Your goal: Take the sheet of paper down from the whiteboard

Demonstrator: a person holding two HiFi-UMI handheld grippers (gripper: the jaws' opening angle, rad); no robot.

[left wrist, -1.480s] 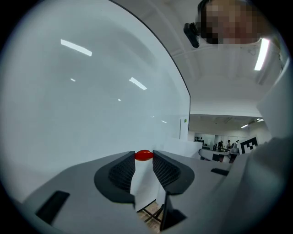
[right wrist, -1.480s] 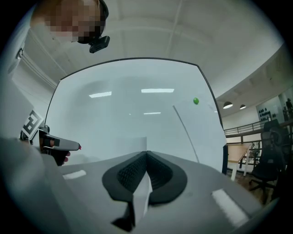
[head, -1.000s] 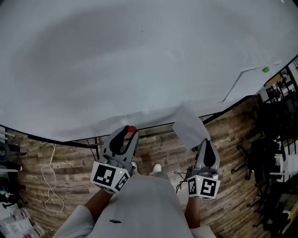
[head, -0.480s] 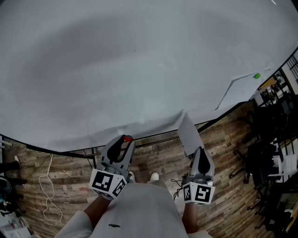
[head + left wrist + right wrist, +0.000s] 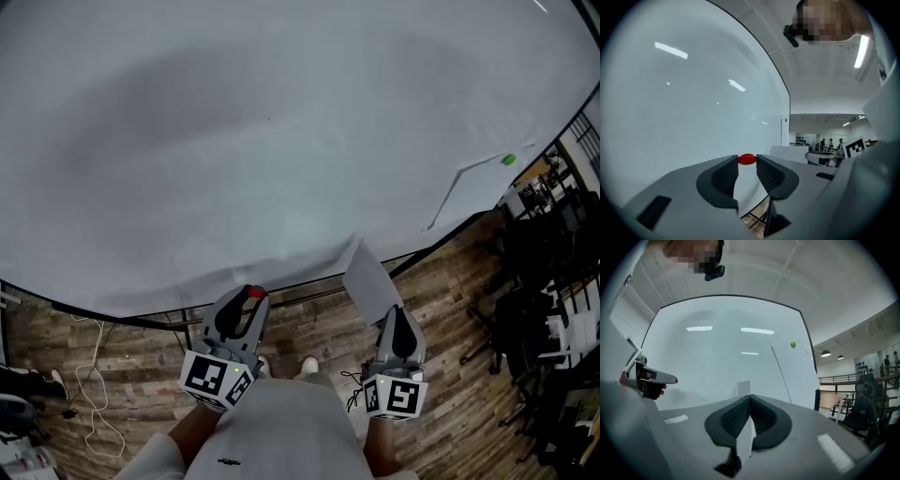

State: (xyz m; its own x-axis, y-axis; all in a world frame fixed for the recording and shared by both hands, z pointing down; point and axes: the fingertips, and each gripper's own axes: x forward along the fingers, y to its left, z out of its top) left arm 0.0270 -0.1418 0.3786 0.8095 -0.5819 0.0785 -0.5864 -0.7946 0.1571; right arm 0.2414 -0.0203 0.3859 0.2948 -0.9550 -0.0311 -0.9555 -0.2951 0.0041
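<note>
left gripper [image 5: 251, 300]: jaws part-way apart, tips clamped on the red magnet [image 5: 255, 292]. It points level, low in front of me, clear of the board.
red magnet: off the board and pinched at my very tips, so it pins nothing now. Judgement: a tip grip is enough for a small disc, and it keeps the pad faces free.
whiteboard [image 5: 234, 141]: bare across the whole span ahead of me. Its lower edge runs just above both grippers.
sheet of paper [image 5: 369, 281]: off the board and held by its bottom edge. It stands up from my right jaws and leans toward the board's lower edge. I can't tell whether the top corner touches the board.
right gripper [image 5: 395, 316]: jaws nearly closed, with only the sheet's thickness between the pads. The sheet runs through the slit and out above the tips. Judgement: an edge pinch keeps it flat and uncreased, but it can flop.
second sheet [image 5: 473, 183]: far right on the board, pinned at its upper corner by a green magnet [image 5: 508, 159]. It is well apart from both grippers and untouched.
status: my judgement is that the task's sheet is down. What remains is parking the sheet and the magnet.
</note>
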